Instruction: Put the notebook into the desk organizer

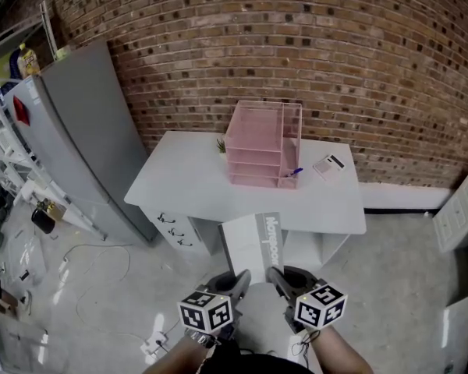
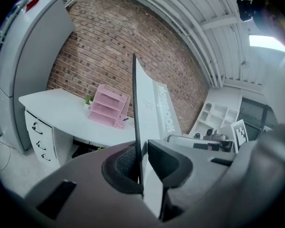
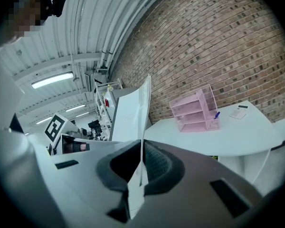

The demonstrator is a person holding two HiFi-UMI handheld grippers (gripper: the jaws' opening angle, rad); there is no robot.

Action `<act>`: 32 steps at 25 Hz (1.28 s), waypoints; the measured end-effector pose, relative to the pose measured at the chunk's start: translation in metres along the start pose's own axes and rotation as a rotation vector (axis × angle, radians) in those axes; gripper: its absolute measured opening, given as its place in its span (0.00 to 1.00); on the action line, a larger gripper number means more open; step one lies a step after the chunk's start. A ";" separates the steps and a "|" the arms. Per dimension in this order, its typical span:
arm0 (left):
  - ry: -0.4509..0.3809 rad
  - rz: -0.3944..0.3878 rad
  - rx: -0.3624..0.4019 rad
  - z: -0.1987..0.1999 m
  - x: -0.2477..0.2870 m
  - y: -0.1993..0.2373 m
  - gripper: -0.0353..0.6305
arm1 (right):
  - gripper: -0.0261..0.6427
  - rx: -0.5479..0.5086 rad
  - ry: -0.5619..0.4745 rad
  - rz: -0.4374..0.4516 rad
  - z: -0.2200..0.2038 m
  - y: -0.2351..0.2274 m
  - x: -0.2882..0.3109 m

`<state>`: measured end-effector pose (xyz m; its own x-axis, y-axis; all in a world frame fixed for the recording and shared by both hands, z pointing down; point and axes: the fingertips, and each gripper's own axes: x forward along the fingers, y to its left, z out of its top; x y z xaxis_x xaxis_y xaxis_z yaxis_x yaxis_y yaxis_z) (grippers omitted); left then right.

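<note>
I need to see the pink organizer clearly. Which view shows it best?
The head view: the pink organizer stands whole and unblocked on the desk. Both gripper views show it off-centre, beside the held notebook.

— What can we read here?
— One word for certain. On the notebook [image 1: 248, 249] a grey band [image 1: 271, 238] runs along the white cover, and its large white letters spell "Notebook", turned sideways in the head view
— Do we find it again elsewhere?
— Yes, in the left gripper view the same band shows it, the ending "book" clearest to us
— And the cubes?
— The marker cube [image 1: 207, 312] of the left gripper [image 1: 240, 279] and the marker cube [image 1: 320, 305] of the right gripper [image 1: 278, 276] carry black-and-white square codes
— The bottle [image 1: 28, 59] at the top left?
— We cannot read its label, too small
</note>
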<state>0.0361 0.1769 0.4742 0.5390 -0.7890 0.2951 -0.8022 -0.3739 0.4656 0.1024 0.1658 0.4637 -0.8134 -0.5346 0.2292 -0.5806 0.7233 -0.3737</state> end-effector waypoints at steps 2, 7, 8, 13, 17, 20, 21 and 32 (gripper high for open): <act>0.011 -0.009 0.003 0.012 0.004 0.020 0.10 | 0.06 0.012 -0.004 -0.010 0.006 -0.002 0.022; 0.030 -0.041 0.006 0.043 0.016 0.067 0.10 | 0.06 0.027 -0.015 -0.043 0.023 -0.008 0.075; 0.034 -0.047 0.007 0.048 0.018 0.075 0.10 | 0.06 0.030 -0.015 -0.050 0.026 -0.009 0.085; 0.048 -0.075 0.009 0.073 0.024 0.116 0.10 | 0.06 0.038 -0.021 -0.080 0.038 -0.010 0.129; 0.057 -0.094 0.016 0.086 0.025 0.142 0.10 | 0.06 0.048 -0.026 -0.095 0.042 -0.009 0.158; 0.060 -0.106 0.018 0.093 0.024 0.158 0.10 | 0.06 0.055 -0.026 -0.101 0.044 -0.008 0.175; 0.061 -0.108 0.016 0.095 0.024 0.163 0.10 | 0.06 0.057 -0.025 -0.102 0.044 -0.007 0.180; 0.082 -0.112 -0.032 0.098 0.046 0.191 0.10 | 0.06 0.095 0.013 -0.107 0.043 -0.030 0.210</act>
<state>-0.1173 0.0209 0.4946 0.6452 -0.7000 0.3061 -0.7277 -0.4409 0.5253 -0.0497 0.0129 0.4845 -0.7478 -0.6002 0.2838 -0.6588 0.6176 -0.4296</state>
